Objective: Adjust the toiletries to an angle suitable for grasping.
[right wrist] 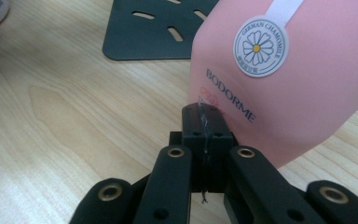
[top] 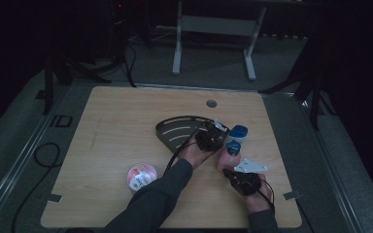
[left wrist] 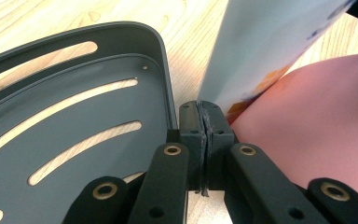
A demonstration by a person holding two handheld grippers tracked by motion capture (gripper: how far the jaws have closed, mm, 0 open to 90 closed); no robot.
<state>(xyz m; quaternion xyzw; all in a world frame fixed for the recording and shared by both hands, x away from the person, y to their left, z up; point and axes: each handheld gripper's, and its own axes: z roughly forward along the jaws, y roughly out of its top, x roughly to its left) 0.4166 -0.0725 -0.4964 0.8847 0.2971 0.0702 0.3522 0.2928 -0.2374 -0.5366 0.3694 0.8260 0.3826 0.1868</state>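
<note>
Where the wooden counter [top: 126, 116] carries a dark slotted tray [top: 177, 128] at centre, a pink tube [right wrist: 289, 93] lies right of it, nearer the person. Left claw [left wrist: 206, 116], jaws closed, pinches a white tube's [left wrist: 261, 42] edge; right claw [right wrist: 204, 122], jaws closed, pinches the pink tube's crimped end.

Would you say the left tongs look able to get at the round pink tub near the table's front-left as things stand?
Probably yes: the left tongs are shut, apparently on a white tube's end, but bare table lies between them and the pink tub.
</note>
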